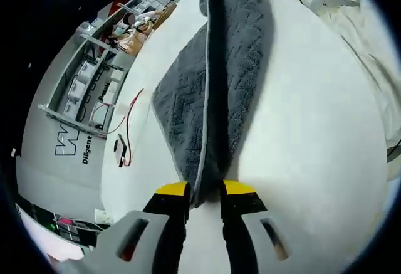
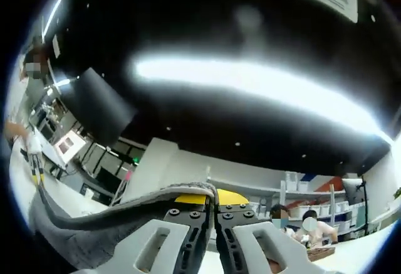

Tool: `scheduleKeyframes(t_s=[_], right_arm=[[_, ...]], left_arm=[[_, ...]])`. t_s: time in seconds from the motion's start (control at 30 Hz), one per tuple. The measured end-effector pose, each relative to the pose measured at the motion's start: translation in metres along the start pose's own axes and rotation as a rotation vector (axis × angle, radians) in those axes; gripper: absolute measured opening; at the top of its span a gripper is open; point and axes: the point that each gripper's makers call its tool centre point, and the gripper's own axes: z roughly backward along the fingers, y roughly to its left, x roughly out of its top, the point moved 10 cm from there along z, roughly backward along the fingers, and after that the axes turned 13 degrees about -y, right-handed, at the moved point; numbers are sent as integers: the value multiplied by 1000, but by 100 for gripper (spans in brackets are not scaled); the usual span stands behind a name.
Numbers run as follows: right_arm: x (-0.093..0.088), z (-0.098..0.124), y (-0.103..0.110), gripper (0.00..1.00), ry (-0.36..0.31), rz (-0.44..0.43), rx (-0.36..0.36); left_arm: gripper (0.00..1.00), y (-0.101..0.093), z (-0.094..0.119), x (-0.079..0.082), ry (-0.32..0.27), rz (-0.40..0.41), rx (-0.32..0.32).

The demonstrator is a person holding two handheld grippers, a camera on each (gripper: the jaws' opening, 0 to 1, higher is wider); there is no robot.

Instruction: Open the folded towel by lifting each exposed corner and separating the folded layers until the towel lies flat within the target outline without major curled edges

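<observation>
A grey towel (image 1: 238,67) with a herringbone weave stretches away from me over the white table (image 1: 313,130), still doubled lengthwise with a pale hem down its middle. My left gripper (image 1: 205,194), yellow-tipped, is shut on the towel's near edge. In the right gripper view the camera tilts up toward the ceiling. There my right gripper (image 2: 210,200) is shut on another stretch of the towel's edge (image 2: 94,221). That edge sags away to the left toward the left gripper (image 2: 36,172), small at the view's left side.
A red cable (image 1: 128,123) and a small black device (image 1: 120,152) lie on the table left of the towel. Beyond them stands a metal shelf (image 1: 88,79) of boxes. In the right gripper view, a long ceiling light (image 2: 250,79) glares, and people (image 2: 294,221) sit at the back.
</observation>
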Motion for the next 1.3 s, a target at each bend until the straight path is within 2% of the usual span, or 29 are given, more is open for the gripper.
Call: scheduleKeyframes(t_s=[0.23,0.3,0.33,0.37,0.47,0.57,0.6,0.73,0.8,0.83,0.97,1.1,1.13,1.17,1.3], right_arm=[[2,4,-3,0,11,7,-6],[3,4,-3,0,13,9,-5],[2,4,-3,0,13,8,-5],[2,4,-3,0,13,8,-4],[2,5,-1,0,21,5,-4],[4,5,-2,0,18,-63,-65],[5,5,-5,0,14,-41,-69],[2,9,-9,0,35,-19,-94],[-1,13,-16,0,33,-53,-150],[-2,14,-18,0,30,-72,-172],[-2,18,-22,0,21,-80,-198],[0,18,-22,0,15,-78,-201],[0,18,-22,0,-2,-90,-200],[0,18,-22,0,-2,-91,-201],[1,17,-22,0,2,-73,-199]], left_arm=[[17,1,-2,-5,8,-1,-6],[12,1,-3,-5,8,-5,-15],[4,0,-3,-5,2,-6,-28],[4,-2,-2,-3,-16,-27,-52],[3,1,0,0,-32,14,-23],[3,4,3,3,-48,2,6],[3,8,7,5,-56,-6,40],[3,15,19,11,-91,8,110],[3,17,24,14,-109,3,134],[2,22,29,16,-127,-7,169],[2,35,40,19,-190,34,253],[2,42,48,19,-201,15,301],[2,44,50,18,-201,11,320],[2,48,54,17,-200,15,356],[2,56,65,15,-210,0,423]])
